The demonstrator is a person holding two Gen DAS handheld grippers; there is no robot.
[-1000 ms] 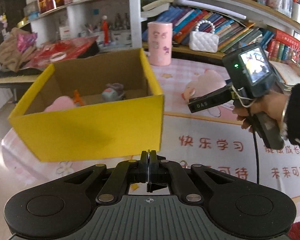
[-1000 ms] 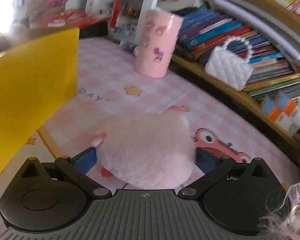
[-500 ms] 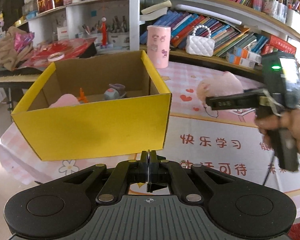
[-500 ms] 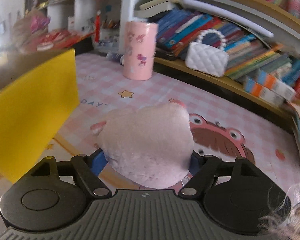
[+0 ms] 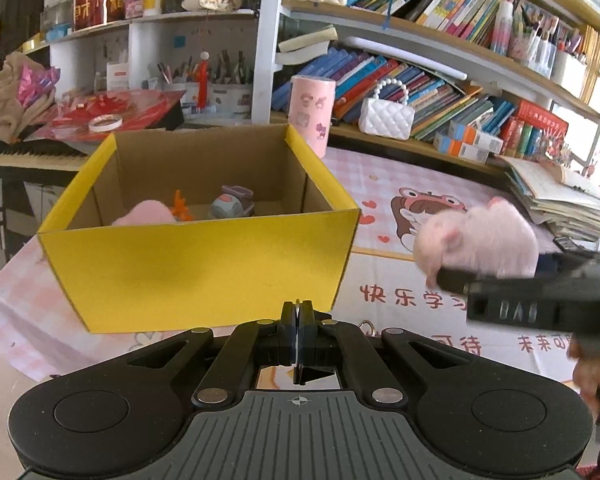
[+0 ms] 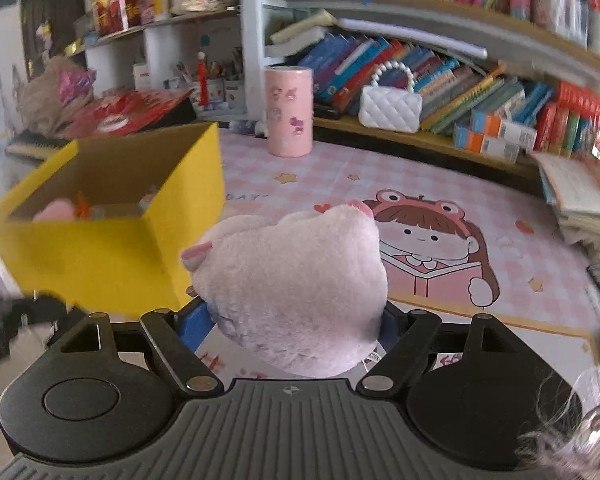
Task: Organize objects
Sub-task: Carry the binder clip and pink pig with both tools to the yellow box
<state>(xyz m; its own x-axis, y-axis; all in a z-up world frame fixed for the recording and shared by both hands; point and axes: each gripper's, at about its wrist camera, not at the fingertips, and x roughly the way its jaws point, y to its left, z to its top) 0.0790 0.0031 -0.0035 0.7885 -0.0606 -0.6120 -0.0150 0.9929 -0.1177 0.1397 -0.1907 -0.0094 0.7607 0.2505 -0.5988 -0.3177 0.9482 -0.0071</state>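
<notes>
My right gripper (image 6: 296, 320) is shut on a pink plush toy (image 6: 296, 280) and holds it in the air, to the right of the yellow cardboard box (image 6: 100, 256). In the left wrist view the plush toy (image 5: 480, 240) sits in the right gripper (image 5: 452, 276) at the right. The yellow box (image 5: 196, 272) stands open in front of my left gripper (image 5: 297, 316), which is shut and empty. Inside the box lie a pink soft item (image 5: 144, 214), an orange figure (image 5: 179, 204) and a grey toy (image 5: 230, 204).
A pink cylinder (image 5: 311, 110) and a white quilted handbag (image 5: 386, 114) stand behind the box near the bookshelf (image 5: 440, 60). A stack of books (image 5: 560, 200) lies at the far right. The table carries a pink cartoon mat (image 6: 432, 240).
My right gripper has lifted the plush toy off the mat and carried it up and back. The left gripper has pulled back from the box a little, still shut.
</notes>
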